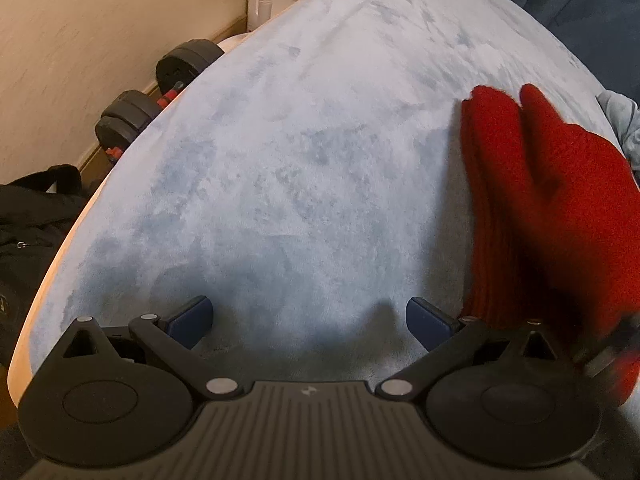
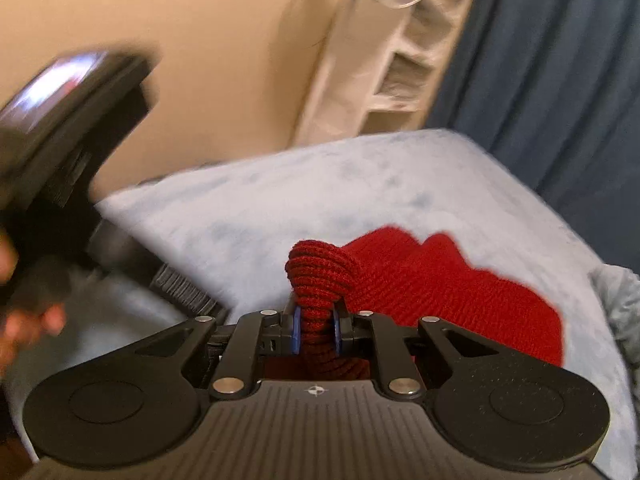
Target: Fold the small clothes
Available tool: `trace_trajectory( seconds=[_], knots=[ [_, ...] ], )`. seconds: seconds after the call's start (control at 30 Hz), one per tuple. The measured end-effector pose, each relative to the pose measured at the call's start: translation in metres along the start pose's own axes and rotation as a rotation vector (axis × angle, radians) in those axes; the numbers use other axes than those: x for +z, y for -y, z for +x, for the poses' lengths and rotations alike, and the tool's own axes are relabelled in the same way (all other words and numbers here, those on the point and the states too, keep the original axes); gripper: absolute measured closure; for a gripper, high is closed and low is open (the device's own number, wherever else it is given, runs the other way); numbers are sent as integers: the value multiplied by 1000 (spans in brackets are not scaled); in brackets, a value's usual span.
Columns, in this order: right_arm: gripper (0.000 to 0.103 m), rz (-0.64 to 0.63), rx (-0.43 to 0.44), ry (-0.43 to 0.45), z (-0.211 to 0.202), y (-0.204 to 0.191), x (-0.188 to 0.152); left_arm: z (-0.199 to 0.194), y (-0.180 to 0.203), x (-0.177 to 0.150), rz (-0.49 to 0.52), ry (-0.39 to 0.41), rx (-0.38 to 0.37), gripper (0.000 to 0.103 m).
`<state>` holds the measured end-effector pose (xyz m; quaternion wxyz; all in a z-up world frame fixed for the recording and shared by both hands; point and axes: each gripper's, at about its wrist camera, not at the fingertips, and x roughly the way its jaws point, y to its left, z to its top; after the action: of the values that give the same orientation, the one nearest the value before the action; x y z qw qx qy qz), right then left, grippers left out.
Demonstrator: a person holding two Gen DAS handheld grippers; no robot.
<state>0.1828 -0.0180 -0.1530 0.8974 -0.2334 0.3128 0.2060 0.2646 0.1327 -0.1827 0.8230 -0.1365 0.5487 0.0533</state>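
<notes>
The red knit garment (image 1: pixel 552 208) lies on the pale blue blanket (image 1: pixel 280 160), toward the blanket's right side as the left wrist camera sees it, with two rounded lobes pointing away from the camera. What kind of clothing it is cannot be told from these views.

The right gripper (image 2: pixel 316 330) has its blue-padded fingers (image 2: pixel 296 330) drawn in narrow, pinching a bunched ribbed edge of the garment; the knit bulges up in a knot just past the fingertips (the rest of the cloth trails off to the right across the blanket). That gripper also shows as a dark blur at the garment's near right edge in the left wrist view.

The left gripper (image 1: pixel 309 320) hangs over bare blanket just left of the garment, its fingers (image 1: pixel 192 316) spread wide with nothing between them. The right-hand finger sits close beside the garment's ribbed hem; whether it touches cannot be told.

Left of the blanket, on the floor by the wall, lie dumbbells (image 1: pixel 160 92) and a black bag (image 1: pixel 32 216). Beyond the blanket hangs a dark blue curtain (image 2: pixel 560 60), and a grey-blue cloth (image 2: pixel 620 300) rests at the blanket's right edge.
</notes>
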Motion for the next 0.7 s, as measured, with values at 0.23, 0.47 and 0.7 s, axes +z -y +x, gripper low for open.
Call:
trace_trajectory(
  seconds=[0.23,0.47,0.7],
  knots=[
    [62,57,116,-42,-4,13,-16,-19,10,6,17,36,-42,0],
    [59,379,-76,8,-73,97,-28,-56,68,12,143,132,-177,0],
    [61,411,-141,-223,-43,117,-97,-12,83,-13,197,75,-35,0]
  ],
)
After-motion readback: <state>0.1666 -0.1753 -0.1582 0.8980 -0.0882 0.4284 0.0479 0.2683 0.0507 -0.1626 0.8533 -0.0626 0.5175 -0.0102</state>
